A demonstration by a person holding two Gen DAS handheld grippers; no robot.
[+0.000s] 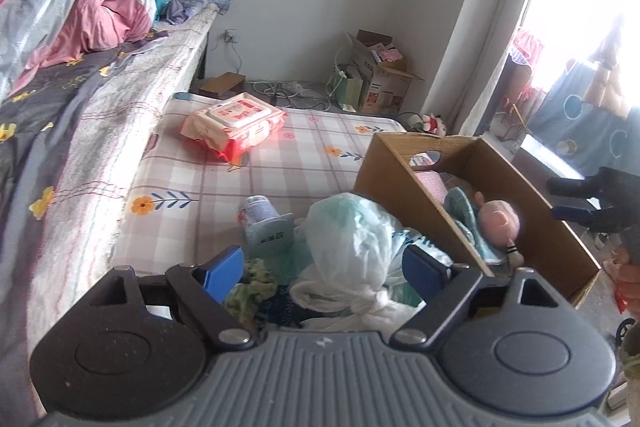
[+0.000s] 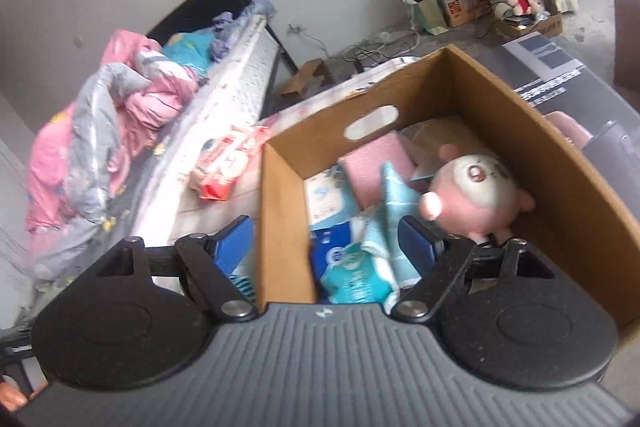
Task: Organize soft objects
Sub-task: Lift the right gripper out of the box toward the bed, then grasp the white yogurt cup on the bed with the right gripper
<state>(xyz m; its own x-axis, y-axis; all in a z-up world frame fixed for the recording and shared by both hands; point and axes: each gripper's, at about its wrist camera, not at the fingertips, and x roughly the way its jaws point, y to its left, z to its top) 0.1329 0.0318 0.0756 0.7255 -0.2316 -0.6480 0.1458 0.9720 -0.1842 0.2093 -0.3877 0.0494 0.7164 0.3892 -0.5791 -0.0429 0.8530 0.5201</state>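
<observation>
A brown cardboard box (image 1: 394,183) stands on the checked floor mattress (image 1: 280,163). It holds a pink plush doll (image 2: 476,193), a pink sponge (image 2: 374,163), a light blue cloth (image 2: 394,193) and blue tissue packs (image 2: 352,263). My left gripper (image 1: 324,273) is open over a white plastic bag (image 1: 354,239) lying left of the box, with a green-yellow cloth (image 1: 252,287) and a blue-white pack (image 1: 268,231) beside it. My right gripper (image 2: 326,245) is open and empty, straddling the box's near left wall (image 2: 280,227). It also shows in the left wrist view (image 1: 576,201).
A red-and-white wet wipes pack (image 1: 234,125) lies on the mattress farther back. A bed (image 1: 84,115) with a pink and grey quilt (image 1: 76,3) rises on the left. An open carton (image 1: 384,75), cables and a small plush toy (image 1: 434,123) sit by the far wall.
</observation>
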